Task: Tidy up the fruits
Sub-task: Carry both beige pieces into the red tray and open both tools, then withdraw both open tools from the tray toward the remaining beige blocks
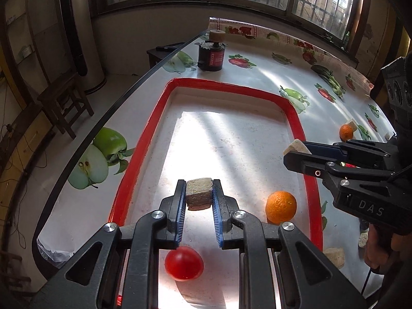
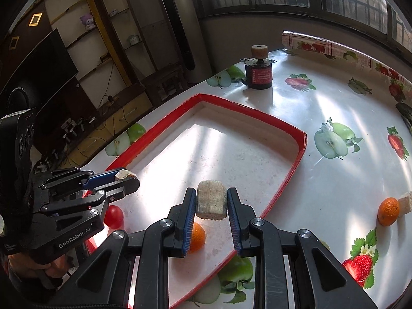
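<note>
My left gripper (image 1: 199, 193) is shut on a tan block-shaped piece (image 1: 199, 193), held above the near part of the red-rimmed tray (image 1: 144, 134). My right gripper (image 2: 211, 200) is shut on a similar tan piece (image 2: 211, 202) over the same tray (image 2: 291, 177). In the tray lie a red tomato (image 1: 184, 263) under the left fingers and an orange (image 1: 280, 207) near the right rim. The tomato (image 2: 113, 216) and orange (image 2: 198, 237) also show in the right wrist view. A second orange (image 2: 388, 211) lies on the tablecloth outside the tray, touching another tan piece (image 2: 405, 202).
A black-and-red jar with a cork top (image 1: 211, 54) stands beyond the tray's far end. More tan pieces (image 1: 334, 256) lie on the fruit-print cloth right of the tray. The table edge (image 1: 103, 126) runs along the left. A stool (image 1: 64, 103) stands on the floor.
</note>
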The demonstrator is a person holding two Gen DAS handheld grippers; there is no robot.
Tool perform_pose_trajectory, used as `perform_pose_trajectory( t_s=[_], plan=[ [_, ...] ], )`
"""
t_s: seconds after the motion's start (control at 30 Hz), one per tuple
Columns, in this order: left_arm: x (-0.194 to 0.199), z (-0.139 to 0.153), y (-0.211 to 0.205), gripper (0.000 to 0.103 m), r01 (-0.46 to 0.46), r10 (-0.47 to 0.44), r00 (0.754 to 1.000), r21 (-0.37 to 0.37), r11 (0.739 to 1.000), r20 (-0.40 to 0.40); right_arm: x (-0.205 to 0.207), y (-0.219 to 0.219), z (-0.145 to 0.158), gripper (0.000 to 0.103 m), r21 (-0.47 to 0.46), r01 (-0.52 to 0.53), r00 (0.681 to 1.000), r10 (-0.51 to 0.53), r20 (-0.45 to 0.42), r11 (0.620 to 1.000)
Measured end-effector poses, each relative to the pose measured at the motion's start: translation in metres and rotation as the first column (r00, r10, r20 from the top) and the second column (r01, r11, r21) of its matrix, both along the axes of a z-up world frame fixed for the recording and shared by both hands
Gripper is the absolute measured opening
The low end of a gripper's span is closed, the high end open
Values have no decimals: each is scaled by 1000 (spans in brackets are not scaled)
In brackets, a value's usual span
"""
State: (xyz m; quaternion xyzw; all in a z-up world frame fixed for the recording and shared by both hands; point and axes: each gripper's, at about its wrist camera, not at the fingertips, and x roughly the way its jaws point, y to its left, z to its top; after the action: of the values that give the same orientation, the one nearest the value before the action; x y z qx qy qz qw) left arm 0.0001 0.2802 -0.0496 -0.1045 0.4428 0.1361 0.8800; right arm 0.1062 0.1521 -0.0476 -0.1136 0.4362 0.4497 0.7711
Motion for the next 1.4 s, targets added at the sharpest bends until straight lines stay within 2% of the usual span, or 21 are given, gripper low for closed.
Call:
perform_pose_trajectory(
  t_s=[0.27, 0.6, 0.7, 0.87, 1.4],
  plan=[
    [8, -16, 4, 17, -5, 4, 999, -18, 1000, -41, 11, 17, -26, 25, -51, -11, 999, 10, -33, 999],
    [10, -26, 2, 17, -7, 5, 997, -26, 1000, -75, 12, 26, -35, 28, -81, -21, 999, 19, -28, 997],
    [8, -24, 1, 19, -16, 16, 997, -9, 1000, -77, 9, 26, -32, 29, -83, -24, 1000, 23, -19, 996],
    [2, -15, -2, 32, -31, 32, 998, 15, 999, -62, 4, 17, -19, 35, -63, -25, 1000, 25, 3, 998],
    [-15, 15, -31, 33, -9, 10, 1000, 36, 999, -7, -17, -60, 22, 40, 15, 46, 998, -46, 41, 999]
  ],
)
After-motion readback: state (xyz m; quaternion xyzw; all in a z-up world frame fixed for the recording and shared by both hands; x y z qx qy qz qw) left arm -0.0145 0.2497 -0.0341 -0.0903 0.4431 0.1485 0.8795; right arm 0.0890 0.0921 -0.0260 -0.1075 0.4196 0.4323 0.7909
